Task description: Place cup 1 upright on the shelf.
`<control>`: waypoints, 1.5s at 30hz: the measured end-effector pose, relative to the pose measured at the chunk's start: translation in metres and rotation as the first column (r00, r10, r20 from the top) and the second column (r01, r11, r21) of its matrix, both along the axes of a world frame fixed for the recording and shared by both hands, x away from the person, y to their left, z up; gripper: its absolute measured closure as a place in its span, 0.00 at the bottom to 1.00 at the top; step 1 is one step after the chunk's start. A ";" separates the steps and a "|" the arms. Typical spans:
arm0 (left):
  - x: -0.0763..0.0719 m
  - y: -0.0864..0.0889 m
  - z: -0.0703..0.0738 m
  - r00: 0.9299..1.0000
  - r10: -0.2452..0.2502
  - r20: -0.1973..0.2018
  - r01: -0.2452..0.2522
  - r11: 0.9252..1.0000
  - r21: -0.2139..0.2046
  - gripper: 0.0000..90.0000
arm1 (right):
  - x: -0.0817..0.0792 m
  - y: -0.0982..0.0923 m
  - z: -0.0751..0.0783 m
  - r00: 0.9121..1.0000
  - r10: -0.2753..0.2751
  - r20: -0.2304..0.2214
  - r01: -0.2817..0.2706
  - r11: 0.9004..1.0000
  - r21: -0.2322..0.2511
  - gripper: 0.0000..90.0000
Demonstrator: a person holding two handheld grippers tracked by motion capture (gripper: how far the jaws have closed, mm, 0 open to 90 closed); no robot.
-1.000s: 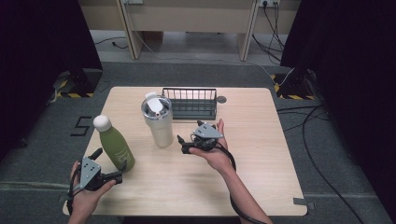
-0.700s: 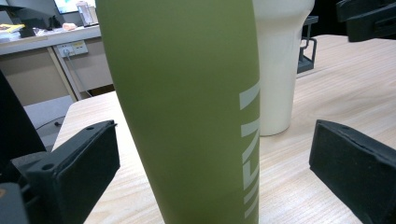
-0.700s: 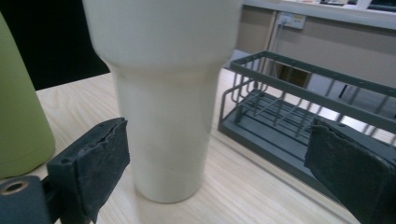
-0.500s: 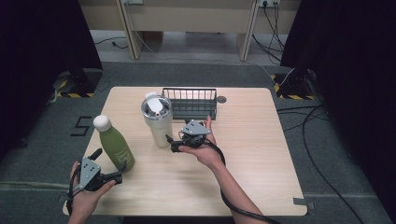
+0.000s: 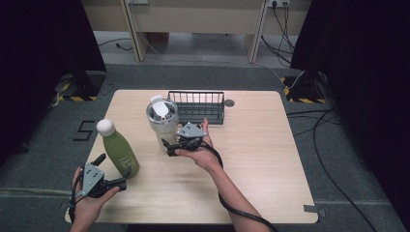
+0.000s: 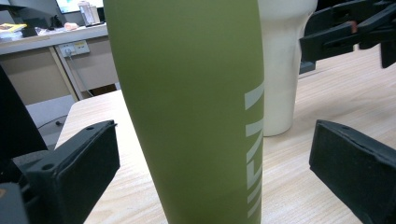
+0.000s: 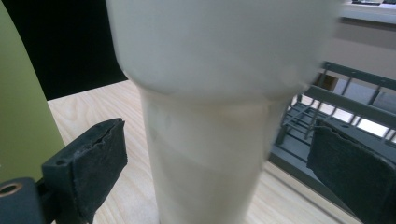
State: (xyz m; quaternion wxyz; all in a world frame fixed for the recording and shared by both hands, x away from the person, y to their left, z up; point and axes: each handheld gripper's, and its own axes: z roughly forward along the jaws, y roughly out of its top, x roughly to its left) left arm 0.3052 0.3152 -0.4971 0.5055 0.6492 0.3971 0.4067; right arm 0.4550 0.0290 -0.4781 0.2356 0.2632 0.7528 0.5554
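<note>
At the near edge of the wooden table [image 5: 270, 159], a person's left hand holds the left gripper [image 5: 113, 170] just beside the base of an upright green bottle [image 5: 120, 151] with a white cap. In the left gripper view the jaws stand wide apart on either side of the bottle's green body [image 6: 187, 112], with a clear gap to each pad, so nothing is clamped.

Farther in, toward the middle of the table, the right hand [image 5: 200, 153] brings the right gripper [image 5: 167, 145] up to the lower part of a cream tumbler [image 5: 163, 126] (its lid is clear with a white tab). The right gripper view shows that gripper's jaws spread open, one pad on each side of the tumbler's narrow lower body [image 7: 205, 154]; the picture is blurred, but the pads appear not to touch it. The green bottle shows at the left edge of that view [image 7: 21, 107].

The tumbler stands upright between the bottle and a dark wire basket [image 5: 197, 107], which sits just behind it near the far edge. A small round grommet [image 5: 229, 103] lies in the tabletop just right of the basket.
</note>
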 end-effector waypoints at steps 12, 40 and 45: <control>0.000 -0.001 0.000 1.000 -0.014 -0.004 0.014 1.000 0.001 0.01 | 0.014 0.015 -0.006 1.000 -0.016 0.009 0.016 1.000 -0.005 0.08; -0.001 0.000 -0.001 1.000 -0.028 -0.005 0.028 1.000 0.001 0.03 | 0.033 0.035 -0.015 1.000 0.007 0.031 -0.009 0.999 0.036 0.10; -0.001 0.000 -0.001 1.000 -0.030 -0.006 0.030 1.000 0.000 0.03 | 0.033 0.034 -0.017 0.999 0.007 0.041 -0.009 0.999 0.053 0.10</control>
